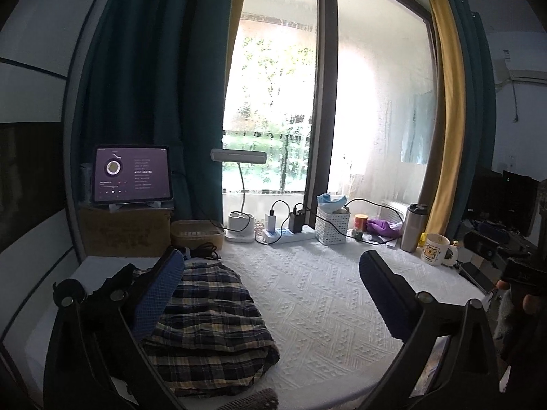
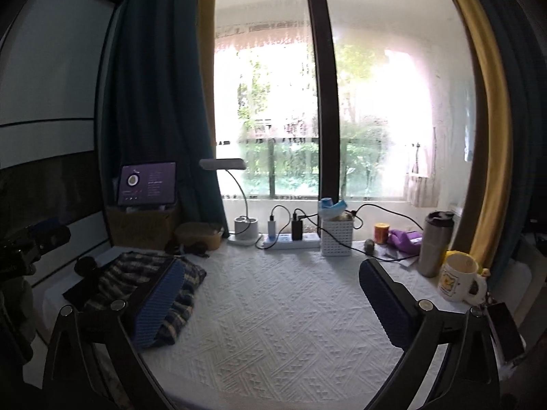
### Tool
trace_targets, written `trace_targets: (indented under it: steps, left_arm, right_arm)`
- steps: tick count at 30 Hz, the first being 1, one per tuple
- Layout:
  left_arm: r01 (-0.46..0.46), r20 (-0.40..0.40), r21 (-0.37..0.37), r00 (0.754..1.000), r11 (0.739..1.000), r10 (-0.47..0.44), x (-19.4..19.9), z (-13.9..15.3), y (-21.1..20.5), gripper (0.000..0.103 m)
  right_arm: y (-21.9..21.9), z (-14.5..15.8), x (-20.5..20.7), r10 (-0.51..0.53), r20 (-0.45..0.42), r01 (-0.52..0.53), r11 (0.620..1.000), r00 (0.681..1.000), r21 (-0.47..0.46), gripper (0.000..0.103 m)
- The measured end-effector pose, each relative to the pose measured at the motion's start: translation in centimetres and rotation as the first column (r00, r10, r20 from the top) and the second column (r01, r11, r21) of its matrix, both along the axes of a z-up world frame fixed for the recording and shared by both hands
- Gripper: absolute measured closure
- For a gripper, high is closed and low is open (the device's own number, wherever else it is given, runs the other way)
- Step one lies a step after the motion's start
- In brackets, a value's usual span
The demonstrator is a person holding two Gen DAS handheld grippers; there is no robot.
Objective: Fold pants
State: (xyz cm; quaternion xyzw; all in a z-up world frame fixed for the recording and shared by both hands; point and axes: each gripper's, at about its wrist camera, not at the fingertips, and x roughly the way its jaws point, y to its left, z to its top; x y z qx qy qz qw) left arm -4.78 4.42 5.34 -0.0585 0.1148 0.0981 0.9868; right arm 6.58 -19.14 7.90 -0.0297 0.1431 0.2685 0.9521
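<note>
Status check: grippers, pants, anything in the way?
Left gripper open, empty. Right gripper open, empty. Plaid pants folded on white cloth. Nothing blocking.

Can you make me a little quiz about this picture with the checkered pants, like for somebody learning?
1. True or false: the plaid pants lie folded on the white tablecloth.
2. Is the left claw A) shut on the pants, B) open with nothing between its fingers, or C) holding the mug?
3. Fill in: the cream mug stands right next to the steel ____.

Key
1. True. They sit in a neat bundle at the left of the table.
2. B. The right claw is wide open and empty too.
3. Tumbler. It stands just left of the mug, near the yellow curtain.
</note>
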Motion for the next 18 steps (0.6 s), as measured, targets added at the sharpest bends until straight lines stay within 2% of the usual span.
trace_targets:
  steps: [7,18]
  left_arm:
    - [-0.067,-0.024,0.015,0.997,0.998,0.067,0.4,-0.5,0.3,0.001]
    - [-0.08,-0.049,0.011,0.996,0.997,0.08,0.7,-1.4,0.7,0.001]
  right_arm:
    - [-0.7,-0.5,1.0,-0.036,-0.033,0.036,0.999,0.999,0.01,0.0]
    - [-0.6,-1.5,1.6,-0.054,-0.061,0.053,0.999,0.997,-0.004,0.0]
